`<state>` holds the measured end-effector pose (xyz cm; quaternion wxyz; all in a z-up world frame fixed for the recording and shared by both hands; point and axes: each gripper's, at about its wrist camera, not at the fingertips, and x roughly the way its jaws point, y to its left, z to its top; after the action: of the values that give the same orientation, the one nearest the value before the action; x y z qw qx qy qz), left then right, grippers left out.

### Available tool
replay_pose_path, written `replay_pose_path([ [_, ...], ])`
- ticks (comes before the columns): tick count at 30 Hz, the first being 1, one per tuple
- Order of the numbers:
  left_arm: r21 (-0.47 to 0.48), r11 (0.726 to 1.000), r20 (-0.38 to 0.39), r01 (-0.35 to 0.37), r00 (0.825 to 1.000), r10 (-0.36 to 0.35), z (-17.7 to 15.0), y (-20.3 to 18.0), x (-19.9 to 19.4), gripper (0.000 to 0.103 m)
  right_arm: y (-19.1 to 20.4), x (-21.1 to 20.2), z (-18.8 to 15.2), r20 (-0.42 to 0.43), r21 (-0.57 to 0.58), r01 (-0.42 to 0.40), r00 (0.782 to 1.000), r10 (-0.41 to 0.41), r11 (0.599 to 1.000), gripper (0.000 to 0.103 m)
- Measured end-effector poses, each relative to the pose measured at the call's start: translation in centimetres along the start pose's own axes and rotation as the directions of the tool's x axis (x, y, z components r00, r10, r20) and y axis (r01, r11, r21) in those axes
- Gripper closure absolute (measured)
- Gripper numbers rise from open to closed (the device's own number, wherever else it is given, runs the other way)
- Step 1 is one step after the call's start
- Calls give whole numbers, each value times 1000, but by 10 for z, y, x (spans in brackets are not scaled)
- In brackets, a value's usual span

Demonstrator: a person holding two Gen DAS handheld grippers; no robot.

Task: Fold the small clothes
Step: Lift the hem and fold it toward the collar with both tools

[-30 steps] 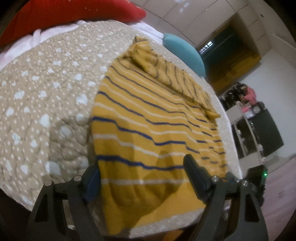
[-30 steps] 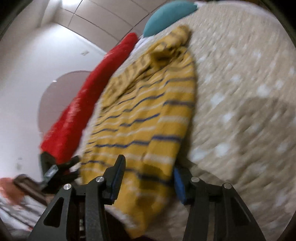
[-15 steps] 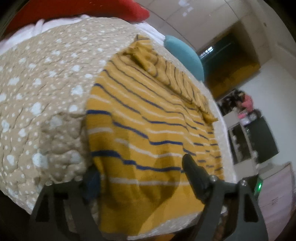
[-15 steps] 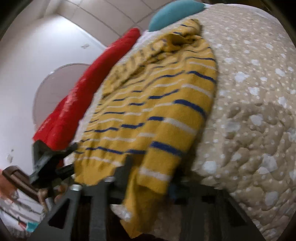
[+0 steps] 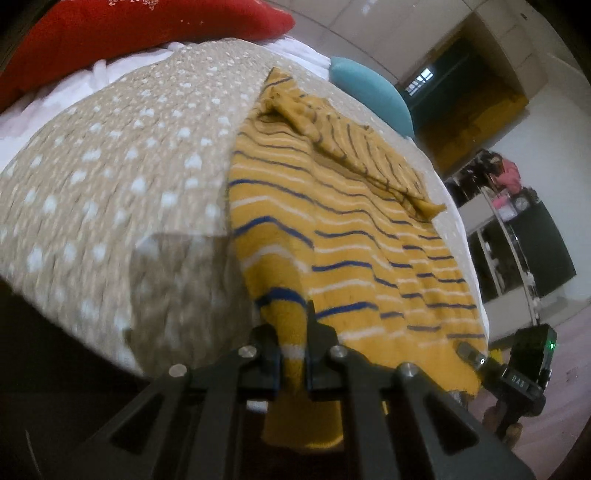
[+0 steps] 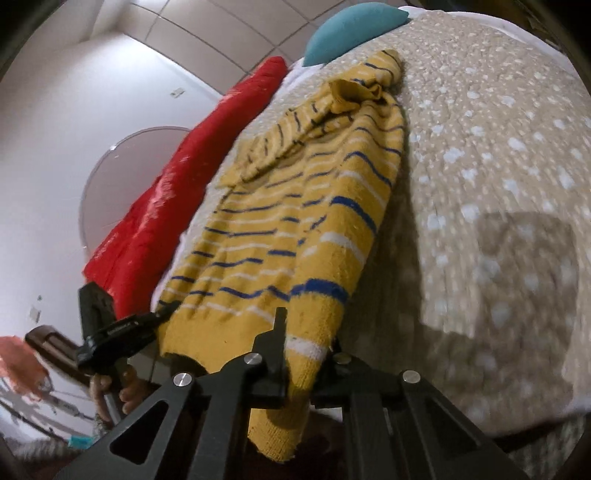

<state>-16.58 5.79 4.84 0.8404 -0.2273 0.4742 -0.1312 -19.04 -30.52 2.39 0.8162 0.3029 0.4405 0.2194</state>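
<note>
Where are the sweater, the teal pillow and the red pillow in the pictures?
sweater (image 5: 351,236): left wrist view, on its striped body.
teal pillow (image 6: 347,26): right wrist view, on its middle.
red pillow (image 5: 122,26): left wrist view, on its broad top face.

Probably a home bedroom: quilted bed (image 5: 110,192), pillows (image 5: 373,94).

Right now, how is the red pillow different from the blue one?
The red pillow is long and stretched along the bed's side; the blue pillow is short and rounded. The red one lies beside the yellow striped sweater, while the blue one sits past the sweater's far end. The red one looks much bigger than the blue one. Both are plain-coloured and rest at the edges of the dotted beige bedspread.
</note>
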Motion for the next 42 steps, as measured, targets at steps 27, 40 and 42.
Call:
replay_pose_path([
  [27, 31, 995, 77, 99, 992, -101, 190, -42, 56, 95, 48, 28, 180, 150, -160, 67, 988, -43, 985, 94],
  [40, -245, 948, -47, 204, 974, -222, 302, 4, 168, 73, -45, 151, 315, 21, 187, 35, 999, -40, 982, 77],
  [42, -289, 921, -2, 260, 962, -272, 310, 12, 164, 50, -56, 158, 323, 32, 239, 14, 999, -22, 971, 67],
])
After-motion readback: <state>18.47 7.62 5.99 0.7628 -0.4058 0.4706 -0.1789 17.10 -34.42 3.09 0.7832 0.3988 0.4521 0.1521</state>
